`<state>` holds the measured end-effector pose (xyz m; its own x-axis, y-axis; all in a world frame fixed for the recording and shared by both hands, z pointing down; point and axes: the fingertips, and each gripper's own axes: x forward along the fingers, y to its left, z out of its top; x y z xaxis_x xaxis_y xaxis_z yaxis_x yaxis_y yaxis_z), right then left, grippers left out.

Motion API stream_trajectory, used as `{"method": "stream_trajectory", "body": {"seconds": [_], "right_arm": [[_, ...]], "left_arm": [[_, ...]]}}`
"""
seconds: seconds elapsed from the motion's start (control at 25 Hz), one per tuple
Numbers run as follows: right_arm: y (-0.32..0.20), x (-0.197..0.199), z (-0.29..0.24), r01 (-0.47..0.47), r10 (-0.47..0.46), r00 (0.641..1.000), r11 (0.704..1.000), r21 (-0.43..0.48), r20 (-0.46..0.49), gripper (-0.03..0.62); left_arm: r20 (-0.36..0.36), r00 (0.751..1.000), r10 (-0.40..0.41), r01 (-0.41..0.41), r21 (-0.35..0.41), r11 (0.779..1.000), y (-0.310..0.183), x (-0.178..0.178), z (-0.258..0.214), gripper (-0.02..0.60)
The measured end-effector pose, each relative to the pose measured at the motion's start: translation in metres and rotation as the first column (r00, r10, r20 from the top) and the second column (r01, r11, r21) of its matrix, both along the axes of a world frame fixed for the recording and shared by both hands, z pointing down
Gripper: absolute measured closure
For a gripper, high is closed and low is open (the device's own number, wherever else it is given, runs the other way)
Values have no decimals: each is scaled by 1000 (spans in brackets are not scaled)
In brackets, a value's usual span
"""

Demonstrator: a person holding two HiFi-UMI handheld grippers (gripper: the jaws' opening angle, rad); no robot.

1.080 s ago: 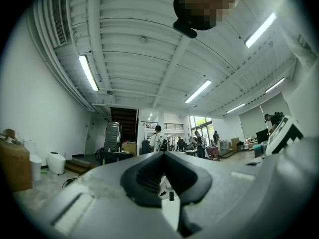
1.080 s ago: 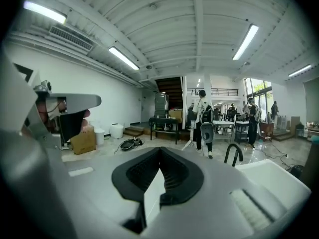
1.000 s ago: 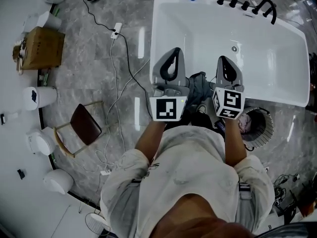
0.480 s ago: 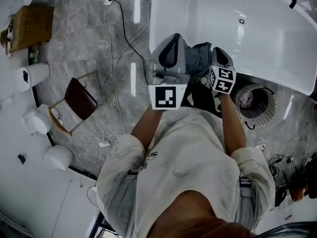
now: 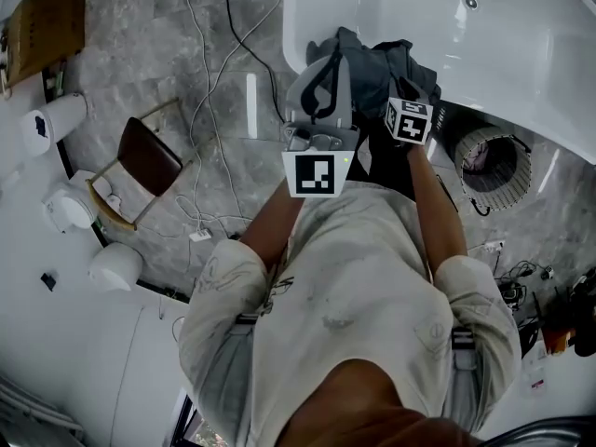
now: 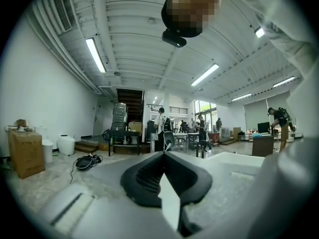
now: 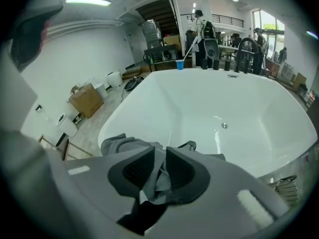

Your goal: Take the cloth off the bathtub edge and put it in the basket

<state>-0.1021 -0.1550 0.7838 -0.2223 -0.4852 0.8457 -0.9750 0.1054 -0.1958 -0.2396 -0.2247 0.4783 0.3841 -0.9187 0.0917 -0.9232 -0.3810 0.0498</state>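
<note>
**Right hand-held gripper (image 7: 159, 152) is resting on the cloth (image 5: 372, 59), which is lying over the bathtub (image 5: 300, 26) edge.**

Its jaws have just been opening a little and are standing narrow, with a fold of the grey cloth lying in the gap. The left hand-held gripper (image 6: 163, 154) is idling alongside, jaws together on nothing, pointing out across the room. To do this pick well, the right one is likely needing a wider opening, a deeper push into the bunched fabric, and a close on a thick fold rather than a thin edge. The cloth is draping over the rim and could slip or drag. The basket (image 5: 514, 152) is sitting on the floor just beside the tub, on the person's right. A clean lift clear of the rim before swinging across is looking safest.
</note>
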Motion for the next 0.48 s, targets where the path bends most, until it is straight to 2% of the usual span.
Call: {"method": "stream_trajectory", "body": {"seconds": [0.04, 0.08, 0.24, 0.32, 0.4, 0.48], "right_arm": [[3, -4, 8, 10, -10, 1000, 1000, -20, -4, 509], [5, -7, 16, 21, -22, 1000, 999, -41, -8, 453], [13, -20, 45, 54, -58, 998, 991, -120, -31, 162], [12, -21, 54, 51, -62, 995, 990, -134, -75, 69], [13, -19, 63, 38, -55, 992, 988, -153, -111, 25], [18, -17, 76, 30, -54, 991, 982, -185, -125, 11]], "left_arm": [[3, 1000, 3, -3, -3, 1000, 2, -2, 3, 580], [9, 1000, 7, -7, -5, 1000, 3, -3, 7, 580], [26, 999, 21, -21, -31, 999, 8, -9, 21, 580], [27, 999, 22, -20, -48, 999, 8, -12, 28, 580], [21, 1000, 16, -14, -63, 998, 7, -16, 32, 580], [15, 1000, 13, -12, -65, 998, 6, -18, 34, 580]]}}
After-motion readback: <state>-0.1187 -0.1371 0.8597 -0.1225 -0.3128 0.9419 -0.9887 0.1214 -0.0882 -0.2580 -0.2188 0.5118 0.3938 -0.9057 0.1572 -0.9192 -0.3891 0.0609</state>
